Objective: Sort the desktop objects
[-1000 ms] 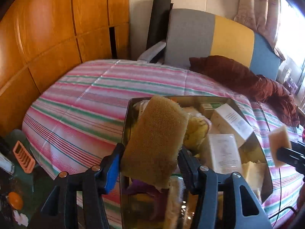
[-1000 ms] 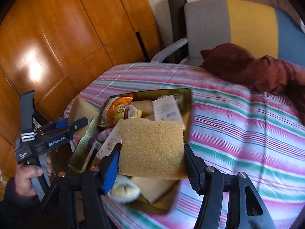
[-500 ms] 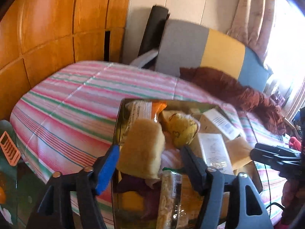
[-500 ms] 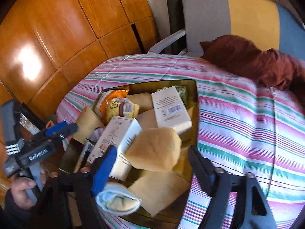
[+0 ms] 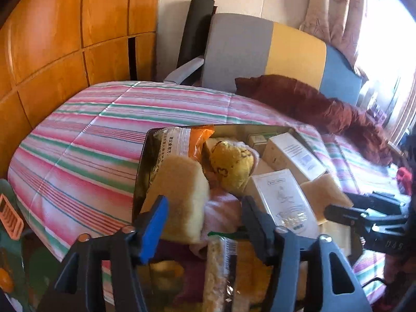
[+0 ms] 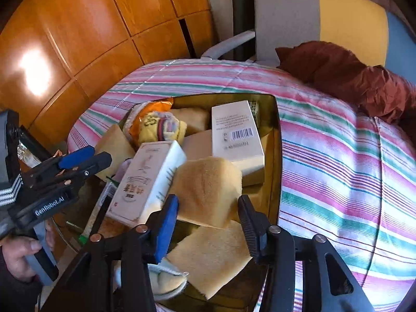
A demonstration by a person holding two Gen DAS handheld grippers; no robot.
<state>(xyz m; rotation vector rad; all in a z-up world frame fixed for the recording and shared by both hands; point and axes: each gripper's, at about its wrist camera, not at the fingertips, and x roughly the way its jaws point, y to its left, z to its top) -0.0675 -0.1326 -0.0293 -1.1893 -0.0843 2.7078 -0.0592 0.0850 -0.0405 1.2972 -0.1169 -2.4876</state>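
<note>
On the counter (image 5: 78, 156), under a striped pink, green and white cloth, stands a gold-coloured tin (image 6: 275, 156) crowded with sorted goods; behind it are a grey, yellow and blue chair (image 5: 260, 49) and a crumpled red-brown cloth (image 5: 312, 104).

Left tongs (image 5: 205, 202): open, the jaws having just been widening; the first sponge (image 5: 179, 197) lies in the near left corner of the tin, leaning by the blue pad, while the black jaw stands clear of it; a person's hand (image 6: 23, 254) grips the handle, as the right wrist view shows.

Right tongs (image 6: 208, 202): the jaws have just been closing, with the second sponge (image 6: 208, 189) between their tips; both pads appear to meet its sides, so that the sponge is gripped; it sits over the near right part of the tin, against the figured carton (image 6: 148, 182) and above a flat sponge sheet (image 6: 213, 257).

Other contents of the tin: a barcoded carton (image 6: 236, 132) lying toward the far right; a yellow plush toy (image 5: 231, 166) in the middle; an orange snack packet (image 5: 182, 140) at the far left wall; a clear packet of pale grains (image 5: 215, 273) at the near edge, partly hidden by the left tongs.
</note>
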